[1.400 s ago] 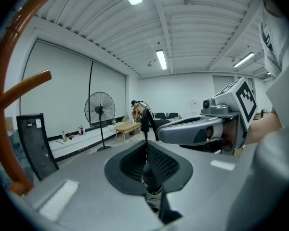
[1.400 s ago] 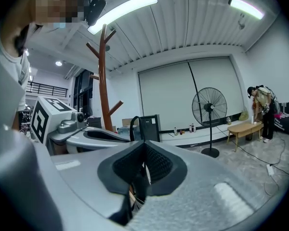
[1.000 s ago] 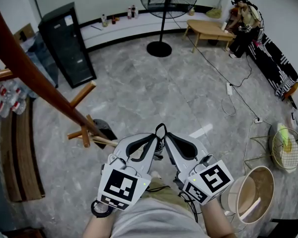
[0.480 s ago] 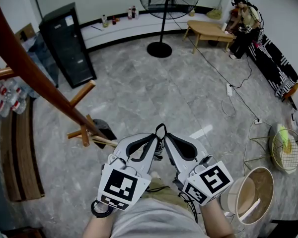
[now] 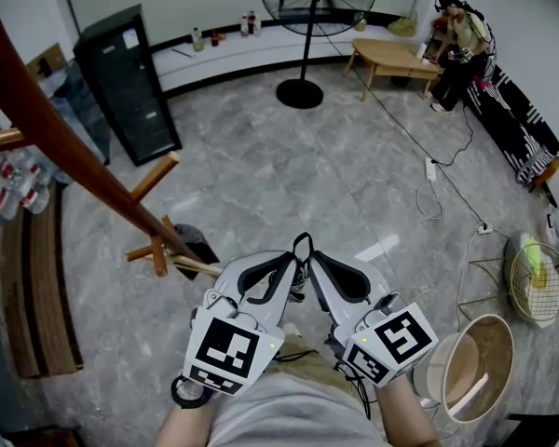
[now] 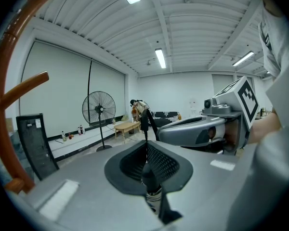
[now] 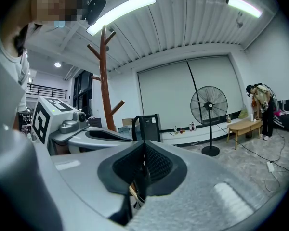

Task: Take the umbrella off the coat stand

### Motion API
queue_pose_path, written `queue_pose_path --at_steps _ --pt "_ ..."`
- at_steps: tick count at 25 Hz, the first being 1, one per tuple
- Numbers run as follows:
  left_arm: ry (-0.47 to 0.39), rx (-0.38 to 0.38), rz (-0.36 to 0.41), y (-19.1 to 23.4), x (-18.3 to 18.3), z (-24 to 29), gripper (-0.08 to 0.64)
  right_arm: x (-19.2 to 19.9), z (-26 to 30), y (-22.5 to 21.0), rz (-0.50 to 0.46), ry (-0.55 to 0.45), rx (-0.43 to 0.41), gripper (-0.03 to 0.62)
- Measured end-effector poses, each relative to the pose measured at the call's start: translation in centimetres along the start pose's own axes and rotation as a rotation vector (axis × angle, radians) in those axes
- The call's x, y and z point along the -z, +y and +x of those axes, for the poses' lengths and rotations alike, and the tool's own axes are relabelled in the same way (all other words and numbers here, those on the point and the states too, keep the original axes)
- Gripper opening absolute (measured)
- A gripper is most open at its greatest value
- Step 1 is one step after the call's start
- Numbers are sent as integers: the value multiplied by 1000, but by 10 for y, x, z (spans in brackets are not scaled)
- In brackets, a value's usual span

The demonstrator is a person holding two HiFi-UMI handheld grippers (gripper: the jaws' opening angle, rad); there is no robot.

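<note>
Nothing has shifted since a second ago: both of my hands sit where they were, low in front of my body, and the room around them looks the same. The grey stone floor [image 5: 289, 175] fills most of the head view. The brown wooden coat stand [image 5: 47, 128] slants across the left side, its pegs sticking out, well apart from my hands. Farther back stand a black cabinet [image 5: 126, 82], a pedestal fan [image 5: 307, 45] and a low wooden table [image 5: 391, 56], with a person [image 5: 458, 40] beside it.

My left hand-held gripper [image 5: 292, 257] and right hand-held gripper [image 5: 312, 257] lean in toward each other so that their tips meet. Each has its jaws pressed together, and each appears to be pinching the umbrella [image 6: 151, 177] by its thin black strap [image 5: 301, 240], which stands up as a small loop above the tips. The umbrella is off the stand; its dark handle with a silver band shows just under the left jaws.
</note>
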State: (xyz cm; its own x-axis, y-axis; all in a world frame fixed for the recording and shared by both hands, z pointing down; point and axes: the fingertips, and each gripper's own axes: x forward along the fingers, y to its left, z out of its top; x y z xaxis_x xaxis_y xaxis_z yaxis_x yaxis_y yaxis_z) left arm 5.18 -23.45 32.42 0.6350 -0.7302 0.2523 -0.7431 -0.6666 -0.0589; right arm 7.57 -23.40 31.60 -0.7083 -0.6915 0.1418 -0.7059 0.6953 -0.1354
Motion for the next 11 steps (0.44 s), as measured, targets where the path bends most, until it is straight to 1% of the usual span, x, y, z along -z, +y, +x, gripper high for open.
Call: queue_pose_path --at_steps 11 --pt "2 5 -1 0 -1 -1 18 -1 1 1 -1 3 0 3"
